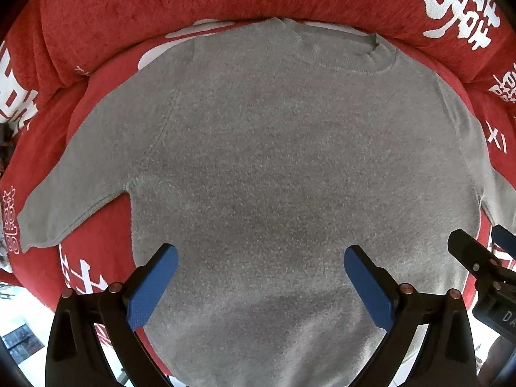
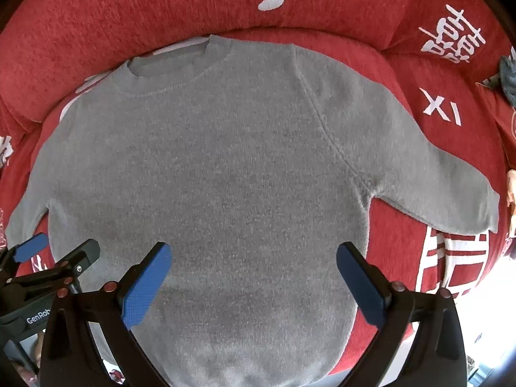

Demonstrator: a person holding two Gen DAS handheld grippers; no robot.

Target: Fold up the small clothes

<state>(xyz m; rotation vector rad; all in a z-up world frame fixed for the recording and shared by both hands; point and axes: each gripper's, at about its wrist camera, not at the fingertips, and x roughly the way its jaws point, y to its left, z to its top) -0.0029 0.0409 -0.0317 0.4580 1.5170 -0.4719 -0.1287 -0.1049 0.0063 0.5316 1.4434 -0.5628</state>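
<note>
A small grey knit sweater [image 1: 274,161] lies flat, front up, on a red cushion, collar at the far side and both short sleeves spread out. It also shows in the right wrist view [image 2: 225,167]. My left gripper [image 1: 260,258] is open and empty, hovering over the sweater's lower body near its left side. My right gripper [image 2: 253,256] is open and empty over the lower body near its right side. Each gripper shows in the other's view: the right gripper [image 1: 477,245] at the sweater's right edge, the left gripper [image 2: 61,248] at its left edge.
The red sofa seat [image 1: 96,219] with white printed characters carries the sweater; its raised back cushion [image 2: 129,9] runs just behind the collar. A dark bluish object [image 2: 509,80] sits at the far right edge. Bright floor shows past the seat's front edge.
</note>
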